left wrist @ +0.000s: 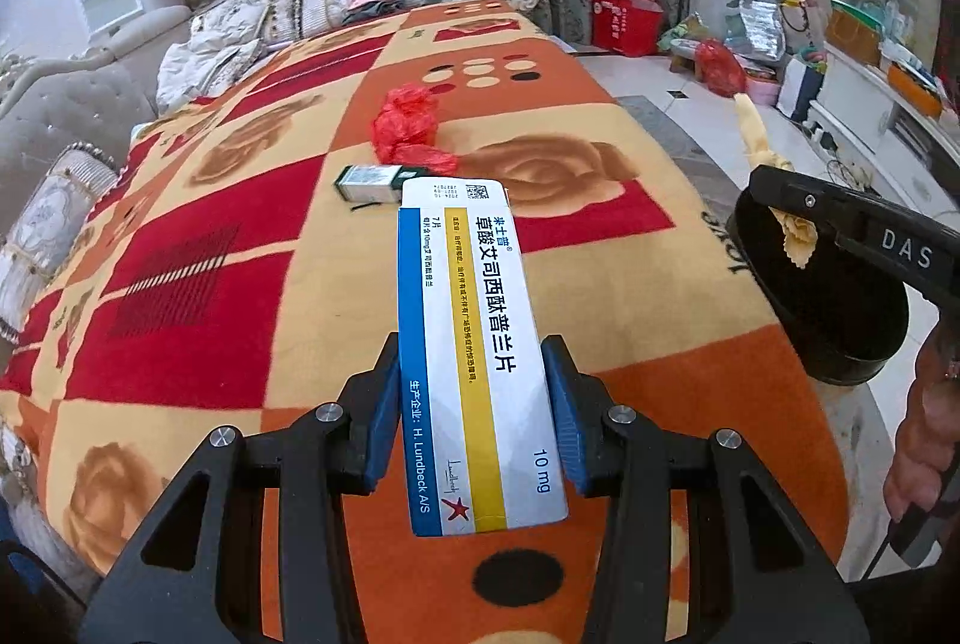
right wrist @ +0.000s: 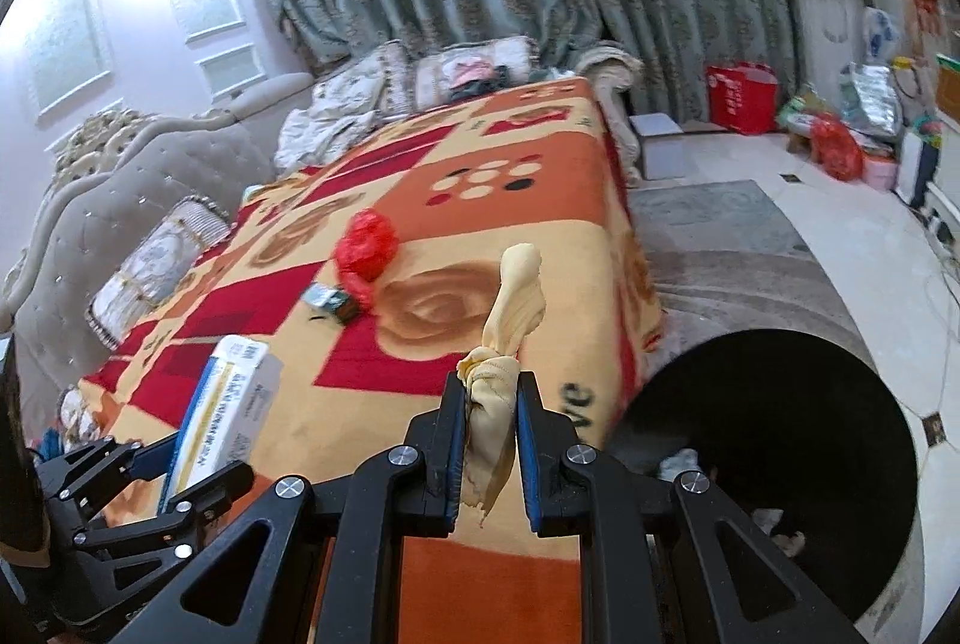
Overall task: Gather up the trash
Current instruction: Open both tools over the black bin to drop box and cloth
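Medicine box [left wrist: 474, 344]: glossy printed card. Blanket [left wrist: 240, 236]: fuzzy matt pile. Red bag [left wrist: 408, 128]: thin crinkled plastic. Yellow cloth [right wrist: 504, 344]: soft, matt, stitched edge. Bin [right wrist: 780, 464]: smooth black plastic. Left gripper [left wrist: 474, 416]: matt black, blue rubbery pads.

A white medicine box [left wrist: 474, 356] banded blue and yellow sits centre, a red crumpled plastic bag [left wrist: 408, 128] at twelve o'clock on the orange, red and cream rose-patterned blanket [left wrist: 210, 236], a pale yellow cloth [right wrist: 510, 320], a black bin [right wrist: 798, 440] at four o'clock.
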`<state>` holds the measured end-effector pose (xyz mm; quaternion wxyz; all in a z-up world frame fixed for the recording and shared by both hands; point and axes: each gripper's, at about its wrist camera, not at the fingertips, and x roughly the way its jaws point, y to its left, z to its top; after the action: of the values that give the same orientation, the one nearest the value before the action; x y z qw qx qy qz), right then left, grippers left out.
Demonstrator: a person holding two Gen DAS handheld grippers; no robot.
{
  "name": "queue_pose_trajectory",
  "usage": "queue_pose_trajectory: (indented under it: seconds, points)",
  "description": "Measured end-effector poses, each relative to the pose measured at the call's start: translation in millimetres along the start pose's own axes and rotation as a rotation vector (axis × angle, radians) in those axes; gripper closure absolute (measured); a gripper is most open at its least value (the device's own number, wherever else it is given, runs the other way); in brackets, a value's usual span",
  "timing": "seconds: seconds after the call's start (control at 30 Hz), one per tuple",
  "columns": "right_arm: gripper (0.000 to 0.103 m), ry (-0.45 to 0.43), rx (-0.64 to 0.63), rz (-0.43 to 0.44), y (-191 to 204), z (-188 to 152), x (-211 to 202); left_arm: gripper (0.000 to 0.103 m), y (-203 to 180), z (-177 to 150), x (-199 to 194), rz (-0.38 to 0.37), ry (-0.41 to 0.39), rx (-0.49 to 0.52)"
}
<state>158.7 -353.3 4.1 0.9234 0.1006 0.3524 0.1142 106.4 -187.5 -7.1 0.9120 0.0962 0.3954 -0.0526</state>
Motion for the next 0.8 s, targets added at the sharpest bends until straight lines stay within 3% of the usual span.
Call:
queue_pose_trajectory:
  seconds: [0.13, 0.27, 0.37, 0.47, 0.67, 0.7, 0.73, 0.77, 0.8]
  points:
    - [0.089, 0.006, 0.049, -0.064, -27, 1, -5, 0.061, -15, 11, 6, -0.088, -0.009, 0.028]
    - [0.089, 0.030, 0.133, -0.169, -65, -3, -12, 0.061, -44, 31, 10, -0.275, -0.034, 0.108]
    - [0.089, 0.041, 0.185, -0.194, -85, -5, -16, 0.061, -65, 44, 14, -0.416, -0.029, 0.145]
    - [0.089, 0.040, 0.196, -0.211, -95, -5, -20, 0.061, -86, 57, 20, -0.503, -0.029, 0.183]
    - [0.088, 0.085, 0.300, -0.250, -122, -6, -16, 0.061, -119, 75, 42, -0.563, 0.026, 0.191]
    - [0.086, 0.082, 0.326, -0.241, -128, -6, -17, 0.061, -123, 75, 44, -0.567, 0.031, 0.193]
    - [0.078, 0.076, 0.350, -0.244, -132, -5, -19, 0.060, -127, 75, 47, -0.569, 0.036, 0.198]
    - [0.062, 0.071, 0.361, -0.248, -135, -5, -20, 0.060, -131, 75, 51, -0.567, 0.045, 0.202]
    - [0.055, 0.061, 0.377, -0.262, -138, -5, -23, 0.060, -135, 74, 55, -0.564, 0.056, 0.201]
